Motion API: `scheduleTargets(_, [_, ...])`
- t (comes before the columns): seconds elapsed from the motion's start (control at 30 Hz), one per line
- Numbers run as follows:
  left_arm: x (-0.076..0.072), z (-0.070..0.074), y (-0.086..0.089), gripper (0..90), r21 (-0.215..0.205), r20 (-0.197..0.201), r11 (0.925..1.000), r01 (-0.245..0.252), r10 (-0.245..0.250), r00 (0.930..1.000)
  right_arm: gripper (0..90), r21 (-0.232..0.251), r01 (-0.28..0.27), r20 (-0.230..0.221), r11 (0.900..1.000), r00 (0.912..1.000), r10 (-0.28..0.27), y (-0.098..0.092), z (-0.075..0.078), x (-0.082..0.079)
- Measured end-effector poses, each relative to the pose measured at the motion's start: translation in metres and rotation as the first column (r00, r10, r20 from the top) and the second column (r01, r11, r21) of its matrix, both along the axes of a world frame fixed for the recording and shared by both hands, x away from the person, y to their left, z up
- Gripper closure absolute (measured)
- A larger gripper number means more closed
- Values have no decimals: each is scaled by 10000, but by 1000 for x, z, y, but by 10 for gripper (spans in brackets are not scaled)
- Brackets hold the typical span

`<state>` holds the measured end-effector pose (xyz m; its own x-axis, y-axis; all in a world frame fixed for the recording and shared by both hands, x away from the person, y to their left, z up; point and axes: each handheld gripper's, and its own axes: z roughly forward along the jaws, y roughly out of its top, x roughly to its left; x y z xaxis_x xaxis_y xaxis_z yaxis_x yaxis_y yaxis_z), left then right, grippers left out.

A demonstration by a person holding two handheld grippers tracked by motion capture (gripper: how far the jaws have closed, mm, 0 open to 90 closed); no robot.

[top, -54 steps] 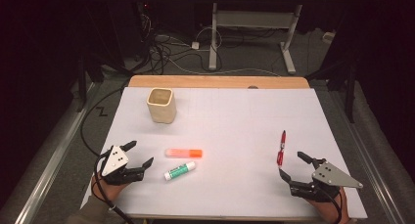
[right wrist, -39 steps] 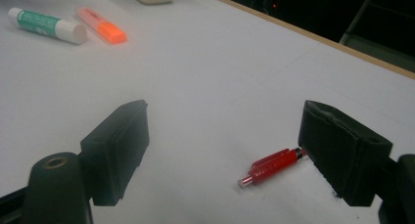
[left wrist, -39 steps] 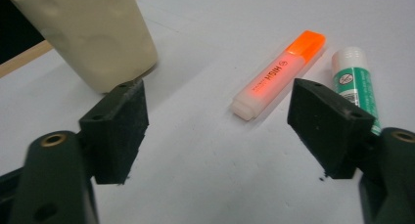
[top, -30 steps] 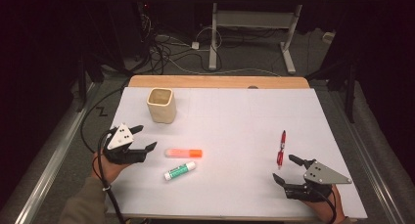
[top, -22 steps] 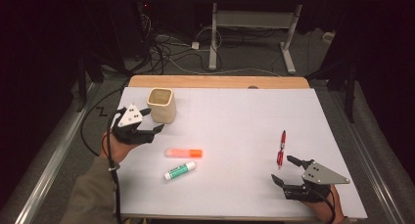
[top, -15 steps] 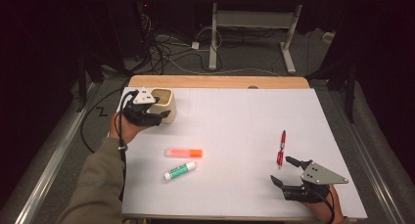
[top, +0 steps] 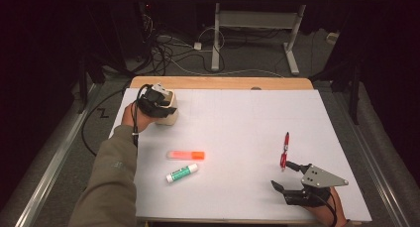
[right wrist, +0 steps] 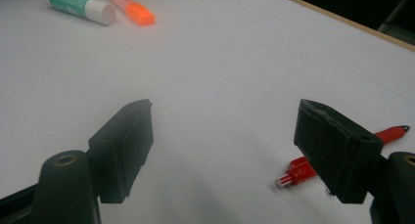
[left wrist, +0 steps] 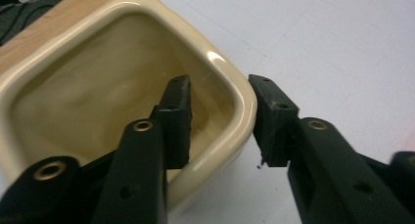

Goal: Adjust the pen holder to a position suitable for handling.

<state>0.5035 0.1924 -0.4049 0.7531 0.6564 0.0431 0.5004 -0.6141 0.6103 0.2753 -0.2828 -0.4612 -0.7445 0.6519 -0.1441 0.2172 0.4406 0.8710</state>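
A cream square cup (top: 167, 115) stands at the table's back left. My left gripper (top: 157, 101) is at its rim, held from the left by a hand in an olive sleeve. In the left gripper view one jaw is inside the cup (left wrist: 98, 82) and the other outside, with the near wall between the pads. The left gripper (left wrist: 220, 94) has just been closing and grips that wall. My right gripper (top: 281, 174) rests open at the front right, nothing between its jaws (right wrist: 222, 136). A red pen (top: 285, 147) lies just beyond it, partly hidden by the right jaw (right wrist: 298, 174).
An orange highlighter (top: 185, 154) and a green-labelled white stick (top: 182, 172) lie left of centre on the white sheet (top: 237, 123); both appear far off in the right gripper view (right wrist: 129, 6) (right wrist: 78, 4). A wooden strip (top: 223, 83) edges the table's back.
My left hand travelled from the front left up to the cup at the back, and its jaws closed over the cup's wall. The right gripper stayed put.
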Motion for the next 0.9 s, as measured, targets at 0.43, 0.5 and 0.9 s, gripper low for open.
scheduleTargets(0.43, [-7,3,-15,678,-340,-201,9994,98,-105,9997,241,-9,32,-202,10000,9998,-32,1,-2,1])
scheduleTargets(0.5, [-9,3,-21,684,-380,-231,9990,247,-256,9994,241,-24,3,-164,10000,9999,-4,2,-1,1])
scheduleTargets(0.9, [-40,5,-113,688,-116,-178,9772,2121,-2122,9771,243,-114,114,-179,9999,9998,-116,2,-2,2])
